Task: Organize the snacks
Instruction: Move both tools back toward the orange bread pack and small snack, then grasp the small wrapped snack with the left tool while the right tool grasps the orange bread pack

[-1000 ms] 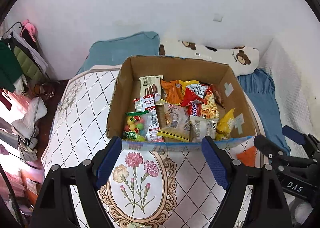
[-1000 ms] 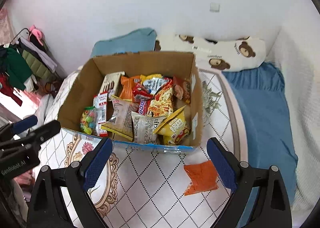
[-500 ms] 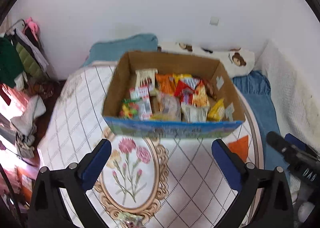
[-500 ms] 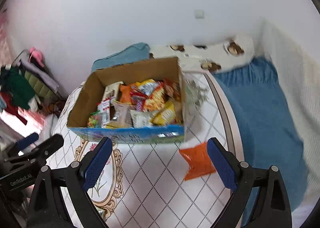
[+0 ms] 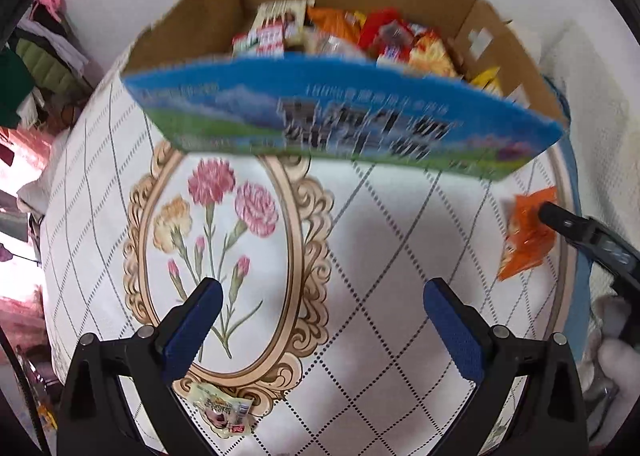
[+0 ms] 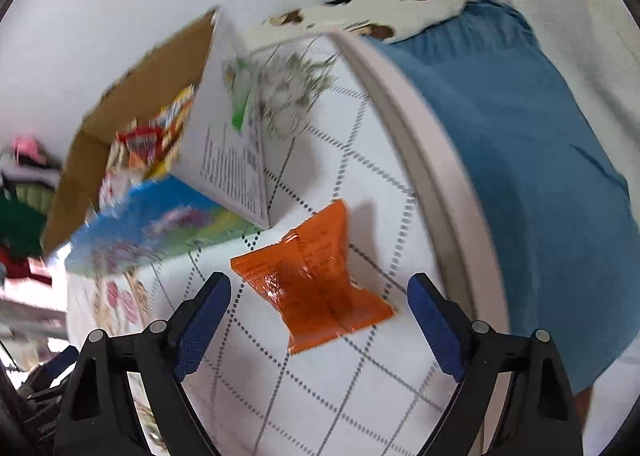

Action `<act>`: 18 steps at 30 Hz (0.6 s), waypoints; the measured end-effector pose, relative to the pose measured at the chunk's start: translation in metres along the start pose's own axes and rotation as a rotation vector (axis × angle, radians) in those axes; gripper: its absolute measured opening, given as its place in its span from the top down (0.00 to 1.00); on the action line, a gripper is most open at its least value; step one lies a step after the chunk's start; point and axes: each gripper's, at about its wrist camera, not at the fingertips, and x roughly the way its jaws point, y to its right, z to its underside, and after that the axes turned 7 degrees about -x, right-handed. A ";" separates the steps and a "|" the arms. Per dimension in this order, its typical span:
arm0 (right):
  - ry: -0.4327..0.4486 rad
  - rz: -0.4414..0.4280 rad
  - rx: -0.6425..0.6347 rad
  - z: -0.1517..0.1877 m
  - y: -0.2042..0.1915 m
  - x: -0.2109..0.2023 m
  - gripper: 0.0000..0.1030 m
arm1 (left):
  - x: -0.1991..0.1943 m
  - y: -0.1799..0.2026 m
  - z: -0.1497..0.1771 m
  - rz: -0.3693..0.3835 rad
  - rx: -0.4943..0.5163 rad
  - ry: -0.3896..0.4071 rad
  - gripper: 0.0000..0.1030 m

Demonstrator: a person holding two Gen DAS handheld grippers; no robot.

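A cardboard box (image 5: 340,116) with a blue printed front holds several snack packets and stands on the quilted bed cover; it also shows in the right wrist view (image 6: 224,160). An orange snack packet (image 6: 316,280) lies flat on the cover just right of the box, and shows in the left wrist view (image 5: 528,236). My right gripper (image 6: 318,320) is open, low over the orange packet, its fingers on either side of it. My left gripper (image 5: 320,332) is open and empty over the flower print. A small pale packet (image 5: 220,408) lies below the left gripper.
A blue sheet (image 6: 520,144) covers the bed to the right. A bear-print pillow (image 6: 392,8) lies against the white wall. Clothes (image 5: 36,56) hang at the far left. The right gripper's finger (image 5: 580,232) reaches in over the orange packet in the left wrist view.
Both grippers have dropped lower and closer to the bed. The right gripper has swung right and down over the orange packet. The left gripper's view now sits below the box front.
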 end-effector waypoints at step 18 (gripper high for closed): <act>-0.254 -0.104 -0.354 0.114 -0.144 0.032 0.43 | 0.018 -0.126 0.078 -0.061 -0.115 -0.274 0.00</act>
